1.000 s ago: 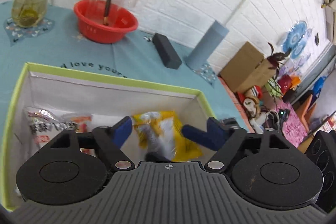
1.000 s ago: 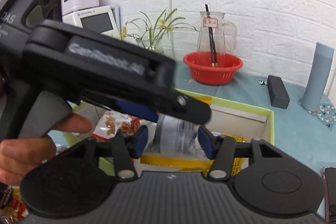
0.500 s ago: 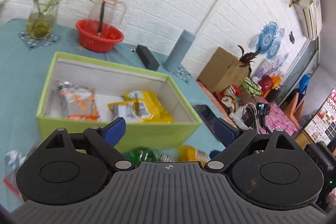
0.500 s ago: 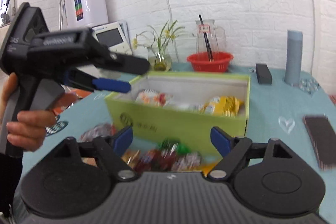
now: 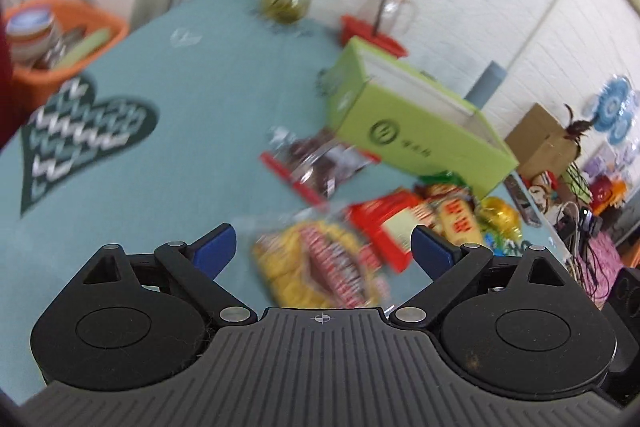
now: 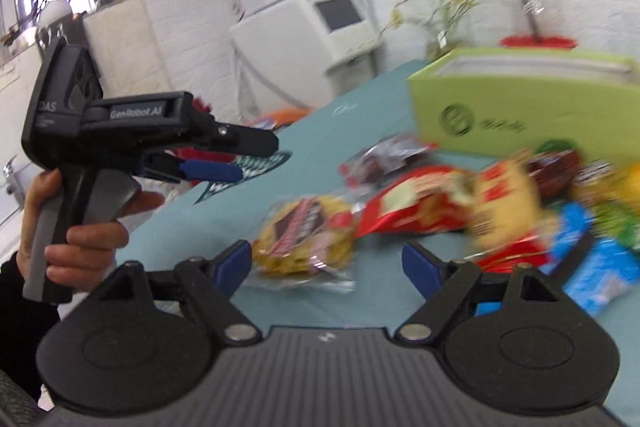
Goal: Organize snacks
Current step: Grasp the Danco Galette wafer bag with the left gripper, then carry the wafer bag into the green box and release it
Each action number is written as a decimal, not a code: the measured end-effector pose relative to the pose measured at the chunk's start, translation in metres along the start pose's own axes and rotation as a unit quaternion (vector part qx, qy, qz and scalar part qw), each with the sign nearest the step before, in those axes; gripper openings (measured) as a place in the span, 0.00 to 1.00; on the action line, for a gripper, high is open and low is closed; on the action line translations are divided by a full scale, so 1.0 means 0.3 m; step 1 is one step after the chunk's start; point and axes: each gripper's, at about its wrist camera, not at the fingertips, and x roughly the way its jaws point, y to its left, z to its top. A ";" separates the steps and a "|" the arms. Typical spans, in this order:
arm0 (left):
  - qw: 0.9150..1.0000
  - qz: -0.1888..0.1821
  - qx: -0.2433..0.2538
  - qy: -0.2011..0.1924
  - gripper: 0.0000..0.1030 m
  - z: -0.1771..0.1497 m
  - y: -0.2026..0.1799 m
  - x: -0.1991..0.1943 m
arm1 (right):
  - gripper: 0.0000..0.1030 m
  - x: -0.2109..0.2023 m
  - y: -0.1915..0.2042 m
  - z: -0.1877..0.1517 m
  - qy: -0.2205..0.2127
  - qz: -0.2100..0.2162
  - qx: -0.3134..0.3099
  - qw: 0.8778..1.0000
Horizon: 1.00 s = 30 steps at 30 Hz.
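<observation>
Right-wrist view: left gripper (image 6: 224, 163) level, jaws apart.

On my left gripper (image 6: 208, 163), seen from the right wrist at about nine o'clock, the top bar reads "GenRobot.AI" in pale letters, and the body behind it shows "DAS", its first letter partly cut off. The green box (image 6: 520, 115) at two o'clock carries a dark round logo with small characters beside it, too blurred for me to read; the left wrist view shows the same logo on the box. The snack packets (image 6: 304, 231) on the table have printing, but motion blur leaves none of it legible.
</observation>
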 end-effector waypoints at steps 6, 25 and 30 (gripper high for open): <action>0.999 -0.025 -0.020 0.038 0.81 -0.013 0.063 0.073 | 0.82 0.134 0.045 0.019 0.038 -0.027 -0.012 0.999; 0.999 0.021 0.039 0.014 0.35 -0.026 0.039 0.054 | 0.76 0.224 0.194 0.029 0.040 -0.016 -0.080 0.996; 0.998 0.013 0.051 -0.019 0.36 0.080 -0.035 0.032 | 0.76 0.183 0.198 0.108 -0.007 -0.031 -0.098 0.995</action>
